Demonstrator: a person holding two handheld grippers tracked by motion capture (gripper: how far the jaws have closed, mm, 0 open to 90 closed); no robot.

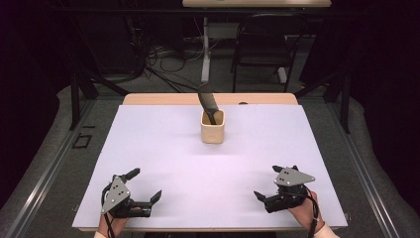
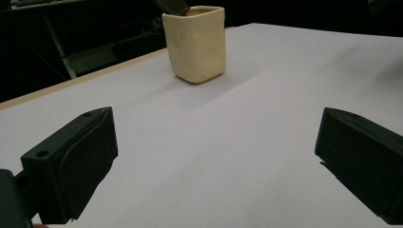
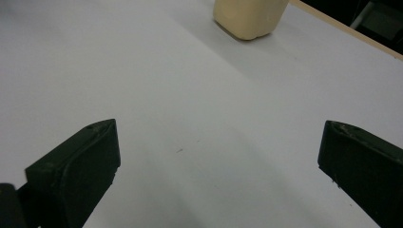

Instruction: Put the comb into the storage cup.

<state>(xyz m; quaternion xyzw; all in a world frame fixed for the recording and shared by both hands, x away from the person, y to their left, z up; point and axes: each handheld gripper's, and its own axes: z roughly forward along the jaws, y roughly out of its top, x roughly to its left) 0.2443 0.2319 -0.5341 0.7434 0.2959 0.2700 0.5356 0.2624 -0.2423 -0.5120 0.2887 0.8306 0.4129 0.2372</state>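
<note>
A squat cream ceramic cup (image 1: pixel 213 127) holding a dark grey utensil (image 1: pixel 207 101) that leans toward the far-left stands near the middle of the table's (image 1: pixel 148 148) far edge. Both claws, left (image 1: pixel 146 186) and right (image 1: pixel 266 181), rest wide open at the near corners, roughly equally distant.

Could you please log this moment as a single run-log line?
left claw: open, empty, near table edge | right claw: open, empty, near edge | cream cup: upright, mid-table, untouched | dark utensil: standing in cup, leaning
</note>
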